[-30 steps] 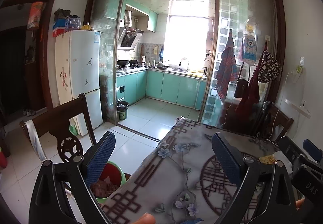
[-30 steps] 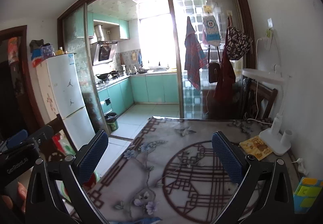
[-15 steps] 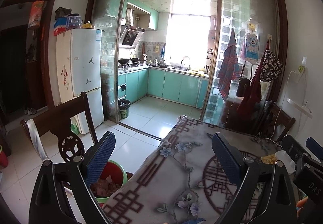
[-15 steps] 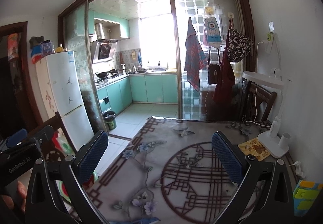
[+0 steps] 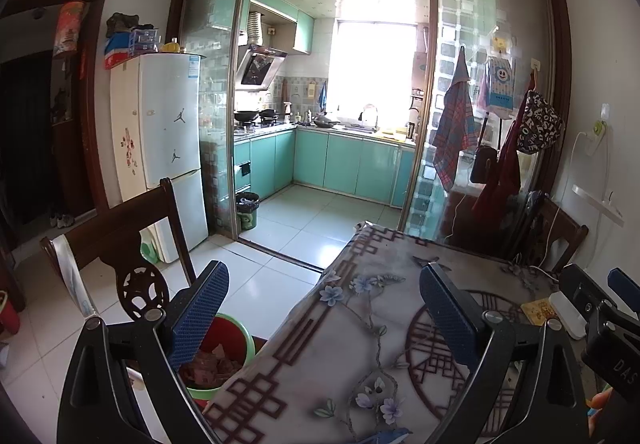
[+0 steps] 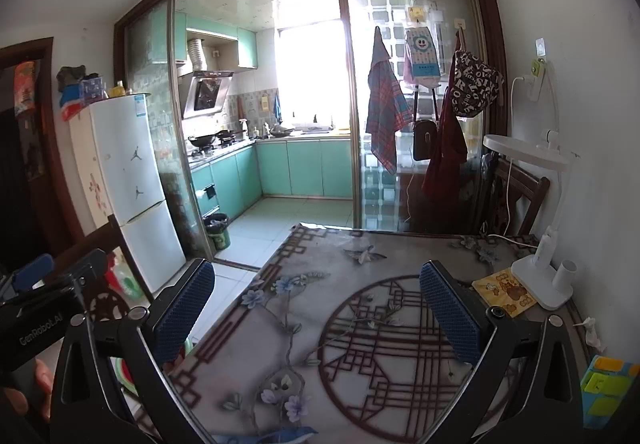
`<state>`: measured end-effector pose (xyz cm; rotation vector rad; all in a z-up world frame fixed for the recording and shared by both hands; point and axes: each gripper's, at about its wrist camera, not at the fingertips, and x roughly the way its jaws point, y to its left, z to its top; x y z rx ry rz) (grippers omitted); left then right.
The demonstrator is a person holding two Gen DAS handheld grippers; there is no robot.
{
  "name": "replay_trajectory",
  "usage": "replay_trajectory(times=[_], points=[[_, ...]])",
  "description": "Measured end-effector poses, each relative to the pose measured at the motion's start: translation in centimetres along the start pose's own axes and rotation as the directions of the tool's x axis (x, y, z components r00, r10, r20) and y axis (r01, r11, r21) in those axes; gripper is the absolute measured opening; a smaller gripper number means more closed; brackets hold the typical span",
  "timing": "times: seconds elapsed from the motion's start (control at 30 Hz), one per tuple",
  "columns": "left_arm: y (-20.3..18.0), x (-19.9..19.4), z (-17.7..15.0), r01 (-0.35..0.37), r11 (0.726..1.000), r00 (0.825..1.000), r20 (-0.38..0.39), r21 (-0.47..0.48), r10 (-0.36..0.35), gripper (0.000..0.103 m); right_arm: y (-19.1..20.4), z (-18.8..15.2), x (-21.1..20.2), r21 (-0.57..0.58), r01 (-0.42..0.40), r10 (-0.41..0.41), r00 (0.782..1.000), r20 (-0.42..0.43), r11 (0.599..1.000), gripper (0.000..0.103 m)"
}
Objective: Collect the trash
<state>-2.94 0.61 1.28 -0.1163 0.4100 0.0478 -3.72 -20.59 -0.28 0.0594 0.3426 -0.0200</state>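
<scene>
My left gripper (image 5: 324, 308) is open and empty, held above the left edge of the patterned table (image 5: 360, 324). Below its left finger a green-rimmed red trash bin (image 5: 224, 356) stands on the floor, with scraps inside. My right gripper (image 6: 316, 304) is open and empty above the table's middle (image 6: 360, 324). A small crumpled white scrap (image 6: 591, 330) lies at the table's right edge by the wall. A yellow packet (image 6: 506, 290) lies beside the lamp base. The right gripper body shows in the left wrist view (image 5: 600, 316).
A dark wooden chair (image 5: 120, 244) stands left of the table. A white desk lamp (image 6: 544, 276) and a colourful box (image 6: 608, 388) sit at the table's right side. A fridge (image 5: 168, 147), glass sliding doors and the kitchen lie beyond. Another bin (image 5: 247, 209) stands by the kitchen door.
Both grippers have tilted up and drawn back slightly, so the room sits lower in both views. Both stay open and empty.
</scene>
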Motion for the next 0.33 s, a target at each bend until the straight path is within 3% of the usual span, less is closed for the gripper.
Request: replay_trajectory(times=[0.23, 0.33], points=[[-0.6, 0.8, -0.5, -0.02, 0.999, 1.0, -0.002, 0.03, 0.02, 0.097, -0.4, -0.2, 0.6, 0.003, 0.007, -0.007, 1.0, -0.015, 1.0, 0.103], [-1.2, 2.4, -1.2, -0.001, 0.999, 0.999, -0.05, 0.053, 0.003, 0.097, -0.7, -0.7, 1.3, 0.003, 0.016, -0.016, 0.999, -0.036, 1.0, 0.103]])
